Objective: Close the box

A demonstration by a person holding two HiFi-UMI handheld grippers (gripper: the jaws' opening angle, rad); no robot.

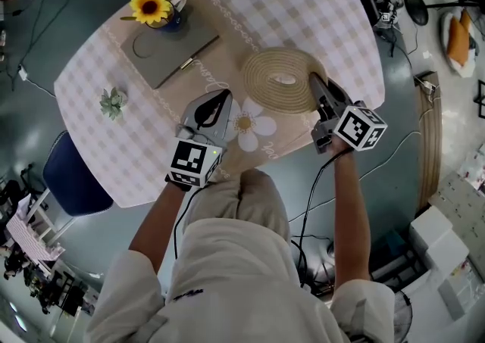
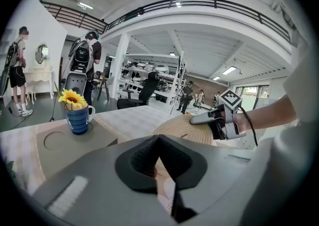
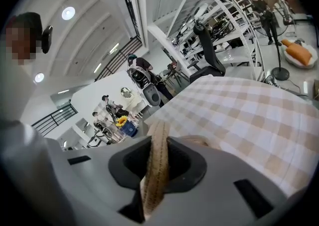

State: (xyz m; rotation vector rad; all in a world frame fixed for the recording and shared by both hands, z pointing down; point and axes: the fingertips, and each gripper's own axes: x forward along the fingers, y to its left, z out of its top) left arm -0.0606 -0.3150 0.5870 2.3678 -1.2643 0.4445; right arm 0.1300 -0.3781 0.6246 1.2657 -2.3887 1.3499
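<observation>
A round woven straw lid (image 1: 279, 80) lies on the checked tablecloth (image 1: 303, 1), right of the table's middle. My right gripper (image 1: 314, 81) is shut on its near right rim; in the right gripper view the straw edge (image 3: 157, 170) stands upright, pinched between the two jaws. My left gripper (image 1: 226, 96) hovers over the cloth's white flower print (image 1: 250, 126), left of the lid and apart from it, jaws shut with nothing between them. From the left gripper view the lid (image 2: 179, 129) and the right gripper (image 2: 199, 118) show ahead to the right.
A flat grey box (image 1: 168, 52) sits at the far left with a blue mug holding a sunflower (image 1: 161, 10) on its corner. A small succulent (image 1: 112, 102) stands near the left edge. A blue chair (image 1: 72, 175) is below the table's left. People stand in the background.
</observation>
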